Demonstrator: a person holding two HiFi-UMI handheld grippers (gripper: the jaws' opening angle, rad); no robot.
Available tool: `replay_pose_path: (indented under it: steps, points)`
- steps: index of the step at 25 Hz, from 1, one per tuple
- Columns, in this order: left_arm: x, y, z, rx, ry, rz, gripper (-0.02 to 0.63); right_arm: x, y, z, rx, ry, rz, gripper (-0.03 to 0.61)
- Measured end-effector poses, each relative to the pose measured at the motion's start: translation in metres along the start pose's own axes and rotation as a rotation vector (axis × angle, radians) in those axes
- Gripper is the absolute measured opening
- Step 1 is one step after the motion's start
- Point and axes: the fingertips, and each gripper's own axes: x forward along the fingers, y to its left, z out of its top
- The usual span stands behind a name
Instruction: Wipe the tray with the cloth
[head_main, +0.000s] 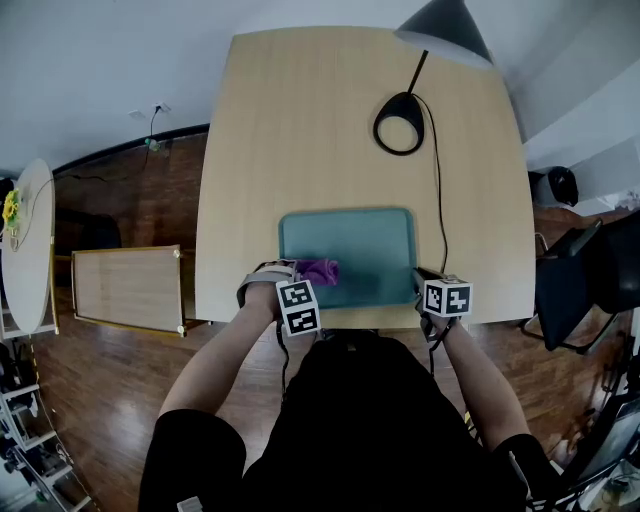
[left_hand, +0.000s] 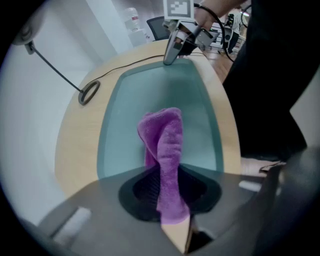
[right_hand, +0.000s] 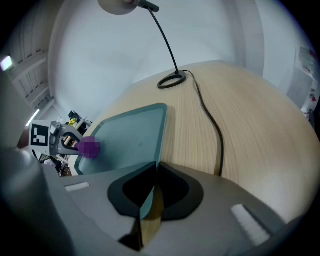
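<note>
now left claw (left_hand: 172, 207) clamps purple cloth (left_hand: 165, 135) at the tray's (head_main: 352, 245) left end; tray runs lengthwise toward right claw (right_hand: 151, 196), which pinches its rim.

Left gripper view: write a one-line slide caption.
Left gripper, jaws shut on the purple cloth, over the teal tray; right gripper at its far corner.

head view overhead; gripper views share tray (head_main: 370, 250).
</note>
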Motion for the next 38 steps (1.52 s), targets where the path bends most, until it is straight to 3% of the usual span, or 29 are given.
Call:
replay_pose_path:
  steps: [4,9,12,15,18,21,25,28,32,34,38]
  points:
    - [-0.004,-0.038,0.006,0.037,-0.005,-0.044,0.101,0.002,-0.005,0.003,-0.006,0.007,-0.006,0.026]
    - [-0.005,-0.058,0.008,0.089,0.010,-0.025,0.101,0.005,-0.009,0.000,-0.005,0.017,-0.007,0.026]
    - [-0.008,-0.062,0.009,0.056,0.000,-0.061,0.100,0.008,-0.011,-0.002,-0.005,0.021,-0.012,0.026]
    - [-0.020,-0.061,0.009,-0.036,-0.038,-0.104,0.100,0.007,-0.010,-0.002,-0.011,0.018,-0.018,0.026]
    - [-0.039,-0.040,0.004,-0.282,-0.132,-0.124,0.100,0.007,-0.010,-0.001,-0.013,0.017,-0.023,0.026]
    - [-0.056,-0.004,-0.021,-0.652,-0.245,-0.100,0.100,0.006,-0.011,-0.001,-0.016,0.013,-0.029,0.026]
    - [-0.058,0.022,-0.080,-1.149,-0.334,-0.051,0.100,0.009,-0.011,-0.001,-0.015,0.010,-0.042,0.026]
    - [-0.042,0.022,-0.111,-1.427,-0.360,-0.054,0.100,0.009,-0.014,-0.001,-0.014,0.008,-0.060,0.026]
    - [-0.017,0.024,-0.131,-1.635,-0.400,-0.055,0.112,0.009,-0.017,0.000,0.004,0.015,-0.076,0.026]
    - [-0.017,0.027,-0.134,-1.701,-0.440,-0.054,0.148,0.010,-0.016,0.001,0.024,0.014,-0.068,0.026]
    - [-0.029,0.028,-0.135,-1.697,-0.469,-0.027,0.215,0.002,-0.014,0.010,0.046,-0.030,-0.070,0.034]
